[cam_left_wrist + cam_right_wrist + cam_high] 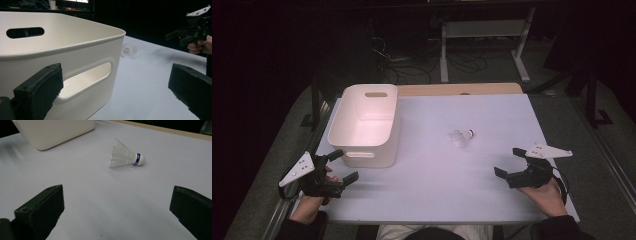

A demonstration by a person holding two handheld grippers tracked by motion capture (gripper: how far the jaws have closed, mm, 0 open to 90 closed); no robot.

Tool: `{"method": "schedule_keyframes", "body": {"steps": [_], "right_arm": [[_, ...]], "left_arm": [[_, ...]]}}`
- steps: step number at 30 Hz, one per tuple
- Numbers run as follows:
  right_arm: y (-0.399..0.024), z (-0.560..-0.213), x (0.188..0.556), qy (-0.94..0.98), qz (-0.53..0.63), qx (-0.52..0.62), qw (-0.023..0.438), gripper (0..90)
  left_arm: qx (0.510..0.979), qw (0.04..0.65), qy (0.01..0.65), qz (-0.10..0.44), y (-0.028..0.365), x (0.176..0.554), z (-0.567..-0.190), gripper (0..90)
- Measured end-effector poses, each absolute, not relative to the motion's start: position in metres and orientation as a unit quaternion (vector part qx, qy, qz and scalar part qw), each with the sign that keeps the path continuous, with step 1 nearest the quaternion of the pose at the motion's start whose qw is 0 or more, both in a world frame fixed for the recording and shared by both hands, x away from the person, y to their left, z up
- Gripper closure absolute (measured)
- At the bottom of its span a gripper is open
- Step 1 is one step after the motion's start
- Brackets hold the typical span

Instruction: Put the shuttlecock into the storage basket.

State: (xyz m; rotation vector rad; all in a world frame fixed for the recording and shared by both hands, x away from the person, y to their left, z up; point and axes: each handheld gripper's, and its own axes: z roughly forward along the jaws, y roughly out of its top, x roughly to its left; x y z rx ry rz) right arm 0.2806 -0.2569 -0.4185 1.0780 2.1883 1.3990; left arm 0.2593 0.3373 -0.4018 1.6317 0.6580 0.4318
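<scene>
Shuttlecock [126,157]: on its side mid-table, right of white bin [364,125]; right gripper [510,163]: wide open, empty, well short; approach low, straddle cork end, close gently; left gripper [343,165]: open, empty, beside bin.

Left gripper [343,165] at the near left, held in the left hand [314,197], jaws spread wide with nothing between them, right gripper [511,161] at the near right, held in the right hand [546,196], jaws likewise wide apart and empty, both angled inward.
</scene>
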Motion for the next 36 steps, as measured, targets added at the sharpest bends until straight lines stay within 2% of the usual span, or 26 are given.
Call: {"method": "schedule_keyframes", "body": {"steps": [36], "right_arm": [[-0.256, -0.409, 0.285, 0.780, 0.474, 0.379, 0.155, 0.0]], "left_arm": [[0.711, 0.616, 0.280, 0.190, 0.339, 0.257, -0.401, 0.0]]}}
